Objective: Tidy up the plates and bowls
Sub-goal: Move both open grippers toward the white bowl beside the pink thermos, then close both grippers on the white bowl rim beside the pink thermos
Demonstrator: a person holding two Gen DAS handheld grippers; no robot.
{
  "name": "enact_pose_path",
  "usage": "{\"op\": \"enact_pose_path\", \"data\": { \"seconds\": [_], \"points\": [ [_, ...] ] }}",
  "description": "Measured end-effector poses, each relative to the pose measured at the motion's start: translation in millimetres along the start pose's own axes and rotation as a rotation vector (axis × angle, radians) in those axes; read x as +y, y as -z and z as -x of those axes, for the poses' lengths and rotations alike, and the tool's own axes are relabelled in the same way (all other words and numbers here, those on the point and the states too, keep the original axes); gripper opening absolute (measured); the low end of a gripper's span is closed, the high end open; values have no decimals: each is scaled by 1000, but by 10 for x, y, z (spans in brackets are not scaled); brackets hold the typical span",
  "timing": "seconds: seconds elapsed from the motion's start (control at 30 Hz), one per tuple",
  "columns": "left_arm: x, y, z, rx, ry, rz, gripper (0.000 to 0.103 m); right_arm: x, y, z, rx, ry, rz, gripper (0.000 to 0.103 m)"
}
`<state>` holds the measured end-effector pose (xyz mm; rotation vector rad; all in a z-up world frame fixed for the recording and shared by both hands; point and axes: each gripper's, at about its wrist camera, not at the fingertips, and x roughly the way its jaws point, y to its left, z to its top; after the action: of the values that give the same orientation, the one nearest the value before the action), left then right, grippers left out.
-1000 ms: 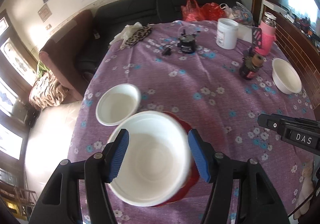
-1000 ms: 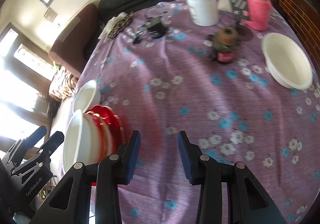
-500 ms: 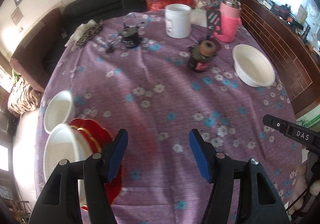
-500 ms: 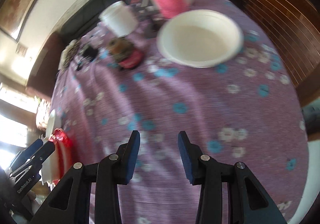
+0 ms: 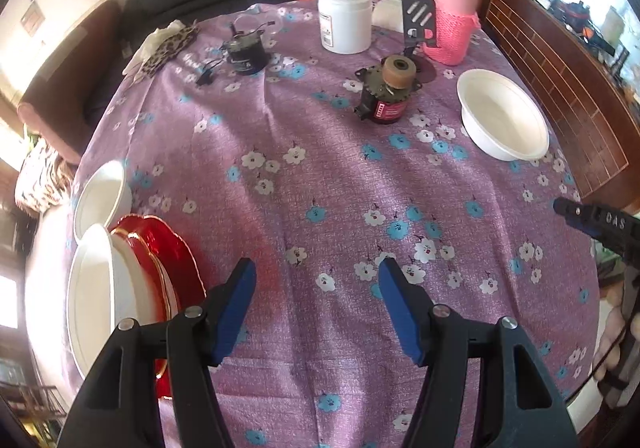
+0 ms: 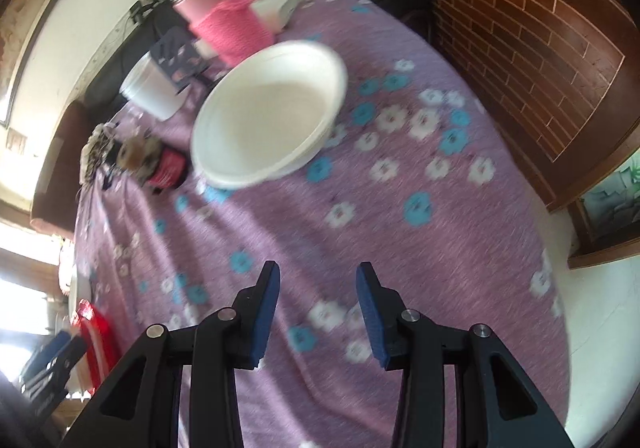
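Left gripper (image 5: 314,280): its jaws stand apart with nothing between them. A second ago a white bowl sat between these jaws. Now only cloth (image 5: 320,176) shows there.

Stack (image 5: 120,288): that bowl now rests on the red plates, just to the left of the left gripper and a bit behind its tips. So one bowl looks put away.

Small bowl (image 5: 102,194): it sits past the stack, farther out to the left, touching or nearly touching it. I cannot tell which.

Right gripper (image 6: 318,284): its jaws are part way apart and hold nothing. The view is blurry, so it seems to be moving.

Far bowl (image 6: 268,112): it lies straight ahead of the right gripper, out past the tips, not yet reached. A second ago it was small and off to the right in this view. Now it is big and in the middle.

Seen from the left gripper: the same far bowl (image 5: 502,114) is ahead and well off to the right, by itself on the cloth.

Other things: a pink bottle (image 6: 224,20), a white jar (image 6: 154,88) and a dark jar (image 6: 160,164) stand just past the far bowl and to its left.

What it means: I think the left side's job is done for now. The next job looks like picking up the far bowl and taking it over to the stack.

Watch out: the pink bottle is very near the far bowl's back rim, so a clumsy reach could bump it.
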<state>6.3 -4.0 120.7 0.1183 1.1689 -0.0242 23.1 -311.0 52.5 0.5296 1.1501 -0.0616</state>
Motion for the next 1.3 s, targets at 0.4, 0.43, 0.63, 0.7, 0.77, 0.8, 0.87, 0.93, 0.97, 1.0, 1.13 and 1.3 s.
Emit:
{"op": "enact_pose_path", "data": {
  "seconds": [0.4,0.43,0.63,0.7,0.77,0.8,0.87,0.93,0.97,1.0,1.13,1.3],
  "points": [
    [-624,-681,-365,-28,259,22,65,61,-635,-43,-100,94,94,42],
    [-671,-740,-393,-31,271,21,65,43,-681,-66,-99,96,106,42],
    [-984,-1191,-762,-24,288,32,65,-37,-996,-302,-42,36,126,42],
    [-1071,-1290,-873,-20,285,26,65,-19,-1044,-347,-41,30,140,42],
    [-1116,-1349,-958,-14,274,27,65,18,-1090,-391,-43,31,161,42],
    [-1135,-1383,-1012,-8,275,30,65,40,-1104,-414,-43,39,171,42],
    [-1149,-1434,-1099,3,269,31,65,73,-1144,-464,-42,35,182,42],
    [-1181,-1484,-1172,11,261,28,65,93,-1182,-517,-39,40,184,42],
    [-1191,-1498,-1196,14,263,28,65,101,-1198,-553,-36,35,187,42],
    [-1218,-1521,-1241,24,272,24,65,106,-1202,-577,-34,37,189,42],
    [-1289,-1569,-1359,49,274,20,65,127,-1211,-680,-20,45,201,42],
    [-1385,-1581,-1474,74,278,17,59,112,-1218,-777,-5,42,186,42]
  ]
}}
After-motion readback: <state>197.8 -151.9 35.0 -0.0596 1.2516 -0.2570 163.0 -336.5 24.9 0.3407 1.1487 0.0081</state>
